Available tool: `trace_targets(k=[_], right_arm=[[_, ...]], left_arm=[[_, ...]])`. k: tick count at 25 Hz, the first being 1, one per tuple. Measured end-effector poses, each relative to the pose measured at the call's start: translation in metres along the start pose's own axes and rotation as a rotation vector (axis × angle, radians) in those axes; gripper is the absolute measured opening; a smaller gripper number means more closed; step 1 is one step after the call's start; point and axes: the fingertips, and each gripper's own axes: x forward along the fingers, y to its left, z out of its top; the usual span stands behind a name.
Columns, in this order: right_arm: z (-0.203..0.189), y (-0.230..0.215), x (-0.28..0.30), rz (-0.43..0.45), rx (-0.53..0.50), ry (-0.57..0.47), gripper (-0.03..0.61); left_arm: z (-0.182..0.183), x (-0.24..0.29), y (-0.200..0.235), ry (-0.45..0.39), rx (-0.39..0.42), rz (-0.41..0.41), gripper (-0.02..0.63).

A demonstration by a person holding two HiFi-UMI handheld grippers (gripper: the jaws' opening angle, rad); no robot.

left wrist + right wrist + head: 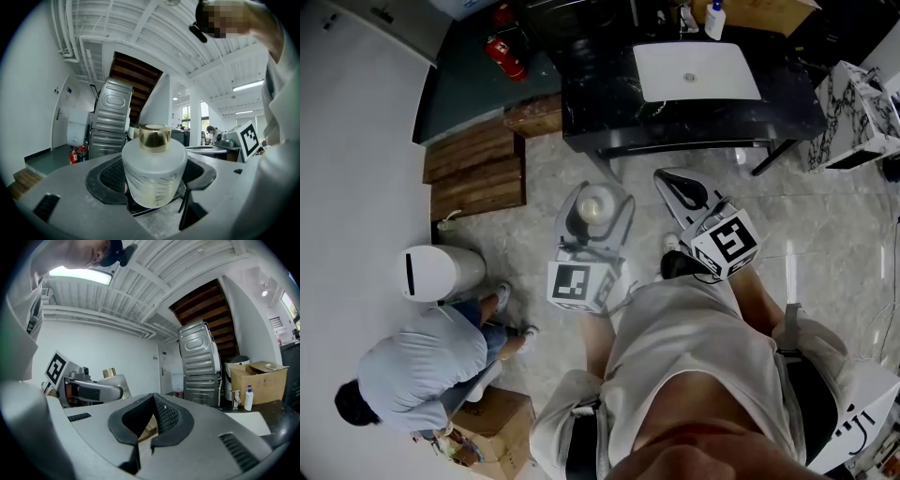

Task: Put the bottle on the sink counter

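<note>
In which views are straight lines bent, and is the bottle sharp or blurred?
Left gripper view: strong fisheye bending, black corners, yet the bottle is sharp and free of glare. Right gripper view: same bending; the ceiling lamp is blown out. Head view: even light, milder curving.

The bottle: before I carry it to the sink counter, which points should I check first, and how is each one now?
1. The bottle sits between the pads of the left gripper: ok, the pads press on both of its sides.
2. Bottle upright with its gold cap on: ok.
3. Right gripper free to help: ok, it is shut with nothing between the pads.
4. Bare place on the sink counter: ok, the black top left of the white basin is free.
5. Crouching person out of the way: ok, they are off to the left, away from the counter.
6. Grip firm enough for the carry: cannot tell.
</note>
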Motion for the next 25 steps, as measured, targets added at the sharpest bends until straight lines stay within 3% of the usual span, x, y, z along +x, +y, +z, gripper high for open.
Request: trace_targets(k=[25], right_arm=[[-0.001, -0.073, 0.032, 0.06, 0.03, -0.003, -0.002]], left_arm=[[0.013, 0.072, 0.015, -0.004, 0.007, 0.073, 0.33]])
